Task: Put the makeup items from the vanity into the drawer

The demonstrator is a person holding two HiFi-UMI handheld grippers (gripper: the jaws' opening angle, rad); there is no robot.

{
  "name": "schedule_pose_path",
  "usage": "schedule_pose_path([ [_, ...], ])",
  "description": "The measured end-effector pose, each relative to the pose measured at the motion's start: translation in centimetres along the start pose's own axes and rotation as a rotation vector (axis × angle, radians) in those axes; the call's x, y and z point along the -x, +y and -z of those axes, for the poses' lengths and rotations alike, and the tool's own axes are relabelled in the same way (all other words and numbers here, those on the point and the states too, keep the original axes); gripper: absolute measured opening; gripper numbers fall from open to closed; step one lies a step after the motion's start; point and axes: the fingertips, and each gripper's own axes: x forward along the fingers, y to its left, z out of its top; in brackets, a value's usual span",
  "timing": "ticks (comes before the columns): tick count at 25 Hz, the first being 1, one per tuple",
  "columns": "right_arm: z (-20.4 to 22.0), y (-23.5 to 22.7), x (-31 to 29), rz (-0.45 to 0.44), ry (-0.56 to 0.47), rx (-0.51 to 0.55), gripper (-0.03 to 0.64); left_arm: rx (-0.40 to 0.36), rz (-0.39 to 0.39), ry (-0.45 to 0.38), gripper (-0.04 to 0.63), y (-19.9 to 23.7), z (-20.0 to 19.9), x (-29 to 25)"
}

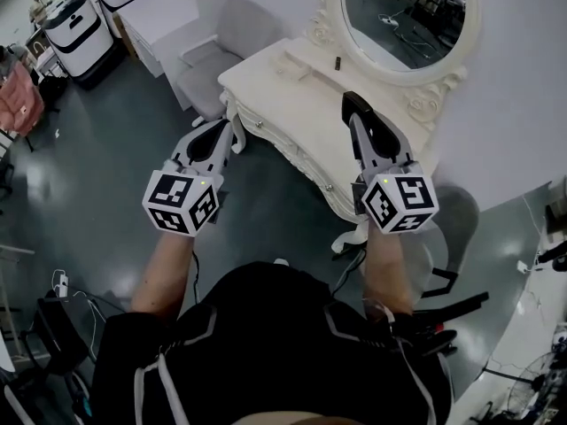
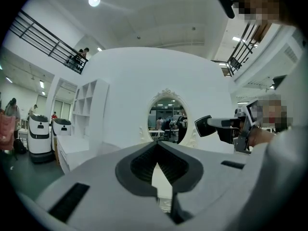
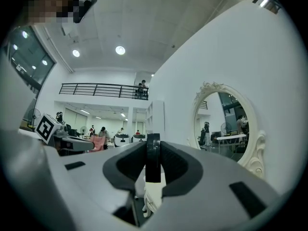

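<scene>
Nearest you, the marker cubes (image 1: 182, 202) face up on both tools. Your left gripper (image 1: 229, 135) sits off the vanity's (image 1: 266, 73) front-left corner, above the floor. Its jaws are together w/ nothing between them. Your right gripper (image 1: 354, 104) lies over the vanity's front edge, towards the right end. Its jaws are clamped on a thin black disc (image 3: 153, 158) held edge-on, prob. a compact, but only its rim shows. Along the front edge the drawer fronts (image 1: 292, 153) w/ small knobs look closed. Further back, one small dark item (image 1: 337, 62) stands on the top near the back edge, just in front of the oval mirror (image 1: 403, 16) and well apart from both grippers.
</scene>
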Motion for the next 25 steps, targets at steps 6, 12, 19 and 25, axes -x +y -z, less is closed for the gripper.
schedule_pose_path([
  [6,1.0,-2.7,-2.1,-0.027,0.013,-0.005,0.094,0.015,-0.02,0.008,0.003,0.2,0.5,-3.6],
  [12,2.0,-4.1,-5.6,-0.025,0.034,-0.006,0.094,0.033,-0.015,0.022,0.003,2.4,1.3,-6.7],
  [19,3.2,-5.1,-11.1,0.022,0.06,0.018,0.094,0.045,0.045,0.004,0.003,6.7,1.8,-11.5],
  [25,3.3,-5.2,-16.5,0.065,0.079,0.032,0.094,0.051,0.09,0.006,0.003,11.8,1.5,-15.3],
])
